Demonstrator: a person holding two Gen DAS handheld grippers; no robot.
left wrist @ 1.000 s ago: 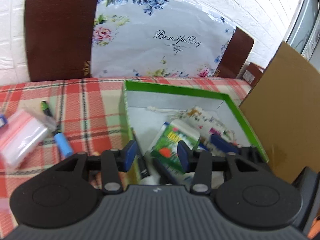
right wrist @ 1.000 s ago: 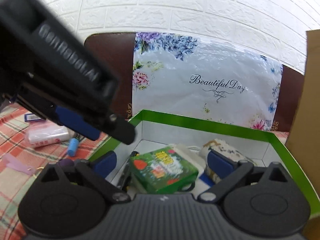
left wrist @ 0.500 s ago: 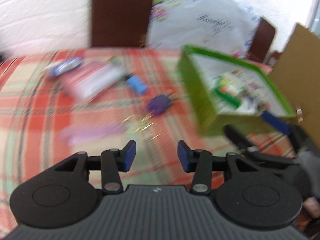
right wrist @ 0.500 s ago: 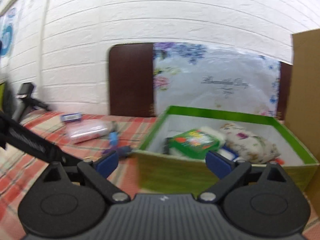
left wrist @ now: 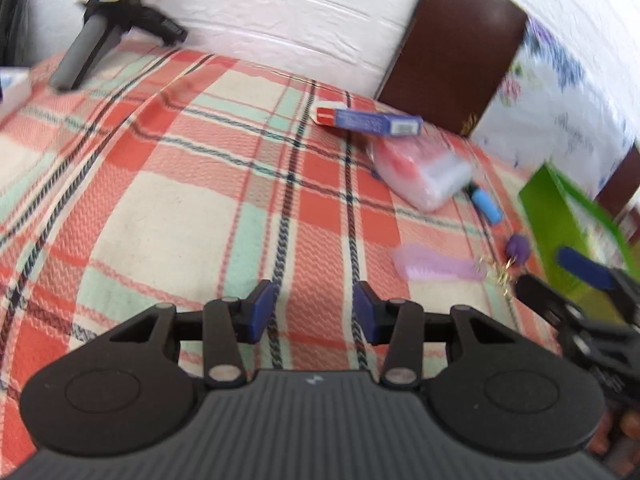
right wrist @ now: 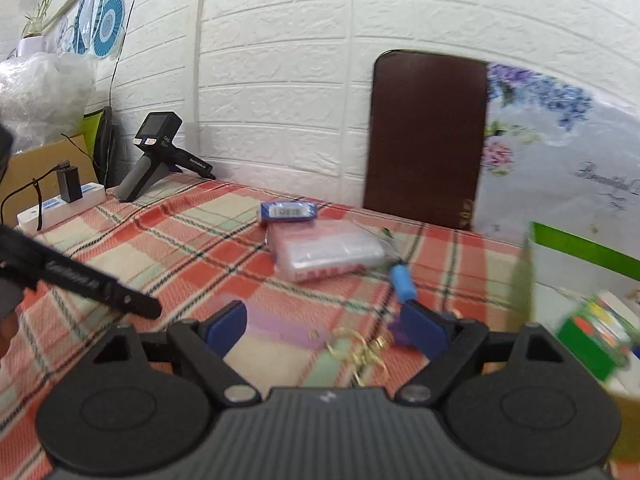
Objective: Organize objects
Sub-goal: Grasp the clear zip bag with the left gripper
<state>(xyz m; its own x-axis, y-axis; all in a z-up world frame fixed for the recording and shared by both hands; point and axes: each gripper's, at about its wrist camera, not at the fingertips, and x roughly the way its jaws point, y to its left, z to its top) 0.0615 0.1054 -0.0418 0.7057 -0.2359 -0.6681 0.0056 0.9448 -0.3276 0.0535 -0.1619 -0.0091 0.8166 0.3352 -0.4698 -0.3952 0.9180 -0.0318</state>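
Observation:
My left gripper [left wrist: 314, 312] is open and empty above bare plaid cloth. My right gripper [right wrist: 326, 326] is open and empty, low over a pink comb [right wrist: 280, 330] and a gold chain [right wrist: 360, 354]. On the cloth lie a blue box [left wrist: 368, 122], a clear packet with red print [left wrist: 424, 176], a blue tube [left wrist: 486, 206], a purple item [left wrist: 516, 246] and the pink comb [left wrist: 436, 268]. The green box [right wrist: 580, 284] at the right holds a green packet [right wrist: 596, 332].
A spare handheld gripper [right wrist: 160, 156] stands at the table's far left by a white power strip [right wrist: 60, 204]. A brown chair back [right wrist: 426, 136] and a flowered bag [right wrist: 560, 160] stand behind the table. The right gripper's arm shows in the left wrist view [left wrist: 580, 312].
Both grippers have pulled out of the green box and swung left over the table. The left one now faces the bare cloth; the right one is over the comb and chain.

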